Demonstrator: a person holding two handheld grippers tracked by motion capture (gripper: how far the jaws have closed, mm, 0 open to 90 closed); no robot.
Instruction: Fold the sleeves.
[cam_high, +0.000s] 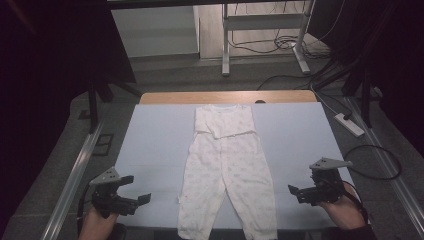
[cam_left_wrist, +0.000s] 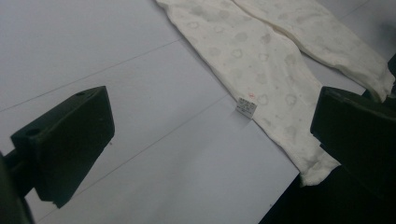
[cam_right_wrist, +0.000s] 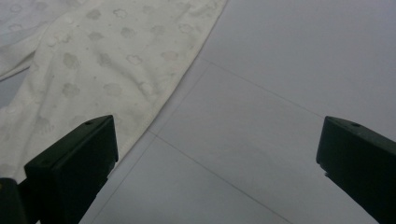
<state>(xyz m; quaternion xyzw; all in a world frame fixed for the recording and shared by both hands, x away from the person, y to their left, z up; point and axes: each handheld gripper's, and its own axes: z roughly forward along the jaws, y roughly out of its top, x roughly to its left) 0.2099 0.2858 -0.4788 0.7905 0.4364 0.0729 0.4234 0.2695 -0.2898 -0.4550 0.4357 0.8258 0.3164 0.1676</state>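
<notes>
Pale blue surface (cam_high: 155, 150) carries a cream, cloud-printed cotton baby romper (cam_high: 227, 170) flat at its centre. Left gripper (cam_high: 131, 189) and right gripper (cam_high: 299, 192) flank the romper's legs, fingers wide apart, holding nothing.

bare white mat (cam_high: 150, 145) both sides of baby suit (cam_high: 227, 170), nothing blocking

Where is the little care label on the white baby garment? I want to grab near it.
In the left gripper view the label sticks out from the outer edge of the garment's nearer leg, on the pale table cover, between the open jaws.
</notes>
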